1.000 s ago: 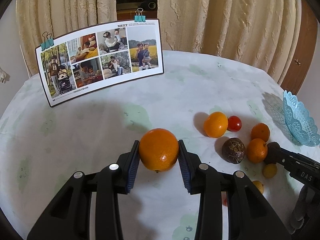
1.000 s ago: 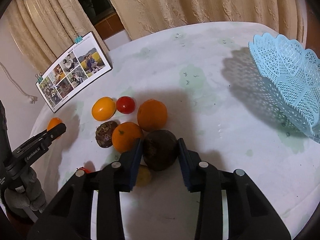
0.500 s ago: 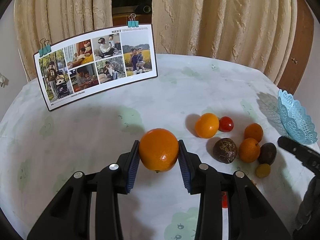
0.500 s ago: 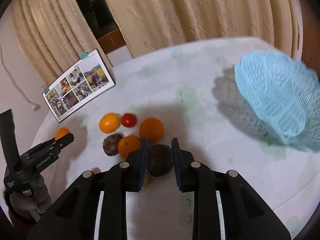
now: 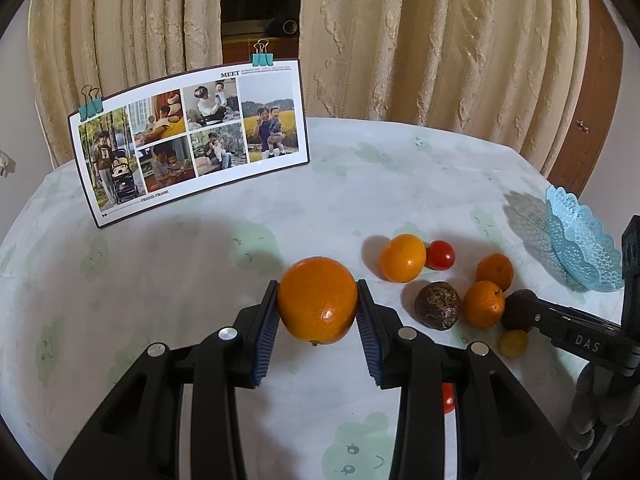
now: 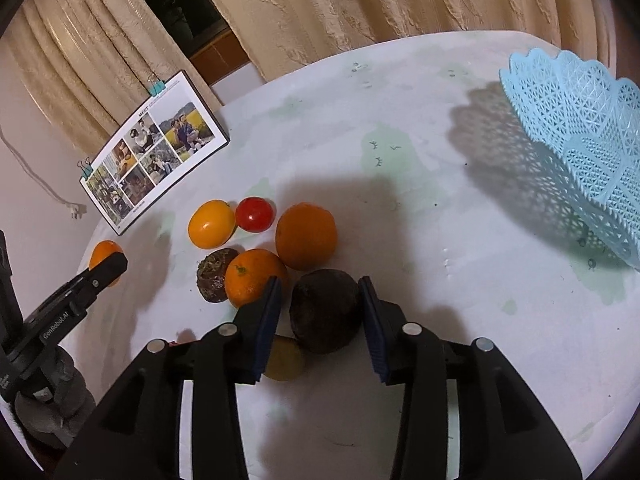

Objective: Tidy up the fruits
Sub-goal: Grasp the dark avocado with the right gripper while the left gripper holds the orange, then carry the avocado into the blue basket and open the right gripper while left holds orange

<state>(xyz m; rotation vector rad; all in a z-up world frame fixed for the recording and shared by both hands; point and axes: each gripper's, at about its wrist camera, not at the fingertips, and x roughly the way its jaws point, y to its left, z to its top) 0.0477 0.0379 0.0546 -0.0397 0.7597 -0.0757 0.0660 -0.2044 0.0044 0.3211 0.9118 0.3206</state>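
Observation:
My left gripper (image 5: 317, 308) is shut on a large orange (image 5: 318, 300) and holds it above the table. My right gripper (image 6: 320, 312) stands around a dark round fruit (image 6: 325, 310), its pads at the fruit's sides with a thin gap on the left. Beside it lie two oranges (image 6: 306, 236) (image 6: 254, 276), a brown passion fruit (image 6: 214, 274), a yellow-orange fruit (image 6: 211, 223), a red tomato (image 6: 255, 214) and a small yellow fruit (image 6: 285, 358). A light blue lace basket (image 6: 580, 140) stands at the right.
A clipped photo card (image 5: 188, 140) stands at the table's far left. Cream curtains (image 5: 440, 40) hang behind the round table (image 5: 160, 280). The fruit cluster (image 5: 440, 280) lies right of my left gripper, with the basket (image 5: 580, 240) beyond it.
My right gripper backed away and narrowed around the dark fruit half a second ago, then came down close again with wider jaws. The left gripper kept holding the orange.

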